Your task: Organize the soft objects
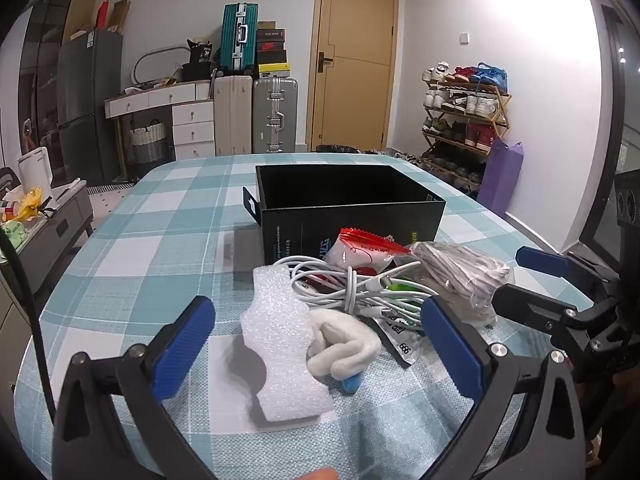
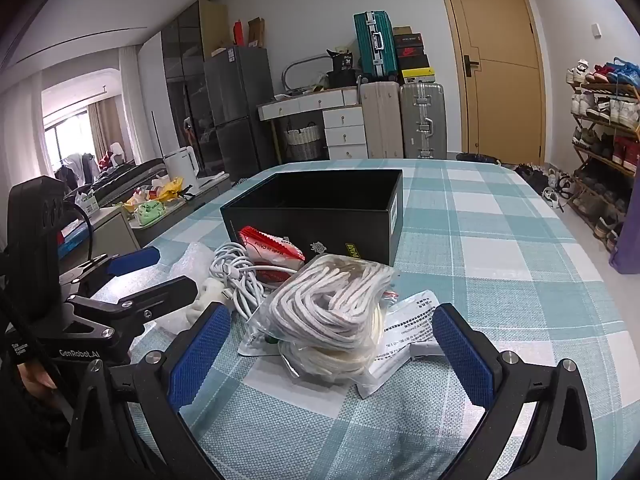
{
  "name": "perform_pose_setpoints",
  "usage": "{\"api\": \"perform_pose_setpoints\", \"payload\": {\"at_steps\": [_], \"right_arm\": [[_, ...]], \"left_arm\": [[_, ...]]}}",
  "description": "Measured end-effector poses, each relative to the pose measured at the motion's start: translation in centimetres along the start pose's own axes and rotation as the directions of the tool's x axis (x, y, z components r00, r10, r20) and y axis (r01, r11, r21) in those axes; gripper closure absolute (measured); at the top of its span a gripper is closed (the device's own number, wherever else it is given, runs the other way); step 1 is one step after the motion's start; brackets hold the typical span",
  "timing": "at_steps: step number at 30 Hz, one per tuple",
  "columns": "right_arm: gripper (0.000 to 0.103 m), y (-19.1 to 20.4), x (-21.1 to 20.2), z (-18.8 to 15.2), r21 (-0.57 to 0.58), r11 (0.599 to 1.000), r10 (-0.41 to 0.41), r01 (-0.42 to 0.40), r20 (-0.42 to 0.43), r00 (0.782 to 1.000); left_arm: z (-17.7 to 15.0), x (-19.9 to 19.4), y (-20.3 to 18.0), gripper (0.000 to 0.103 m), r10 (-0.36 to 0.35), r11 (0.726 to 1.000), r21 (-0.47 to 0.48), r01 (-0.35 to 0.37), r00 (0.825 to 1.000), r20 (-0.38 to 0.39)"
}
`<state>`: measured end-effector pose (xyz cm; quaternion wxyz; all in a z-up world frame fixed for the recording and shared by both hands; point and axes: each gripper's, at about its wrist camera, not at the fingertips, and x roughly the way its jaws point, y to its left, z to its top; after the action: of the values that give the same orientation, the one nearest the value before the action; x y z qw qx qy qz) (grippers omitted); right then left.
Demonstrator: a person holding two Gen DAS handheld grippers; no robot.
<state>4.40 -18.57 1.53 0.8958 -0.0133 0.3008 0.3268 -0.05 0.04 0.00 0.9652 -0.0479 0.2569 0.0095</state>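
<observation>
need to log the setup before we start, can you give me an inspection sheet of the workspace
surface: table with teal and white checked cloth.
job's things: open black box, looks empty; in front of it a foam piece, white sock, bagged white rope, red and white packet.
clutter: printed sachets under the pile.
grippers: left gripper open, over the foam; right gripper open, over the rope; neither holds anything.
cables: coiled white cable in the pile.
surroundings: suitcases, shoe rack, door, fridge.
</observation>
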Motion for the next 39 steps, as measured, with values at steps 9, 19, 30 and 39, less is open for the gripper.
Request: {"api": "perform_pose_setpoints", "payload": {"at_steps": [9, 19, 30, 39], "right_arm": [[0.0, 0.04, -0.07, -0.07, -0.004, 1.0, -0.003, 0.003, -0.001, 1.0], [0.0, 0.01, 0.07, 0.0, -0.003, 1.0, -0.002, 0.002, -0.002, 1.0], [0.0, 0.02, 0.07, -0.02, -0.004, 1.0, -0.002, 0.002, -0.001, 1.0], [0.0, 0.05, 0.1, -0.04, -0.004, 1.0, -0.002, 0.002, -0.002, 1.0]], "left_arm": [[0.01, 0.04, -0.01, 0.0, 0.0, 1.0, 0.002, 0.0, 1.0, -0.006], [0.01, 0.04, -0.01, 0.0, 0.0, 1.0, 0.002, 0.0, 1.0, -0.007], [0.02, 0.0, -0.02, 0.0, 0.0, 1.0, 0.004, 0.0, 1.0, -0.006], [0.01, 0.01, -0.03, 0.0, 0.0, 1.0, 0.005, 0.0, 1.0, -0.006]]}}
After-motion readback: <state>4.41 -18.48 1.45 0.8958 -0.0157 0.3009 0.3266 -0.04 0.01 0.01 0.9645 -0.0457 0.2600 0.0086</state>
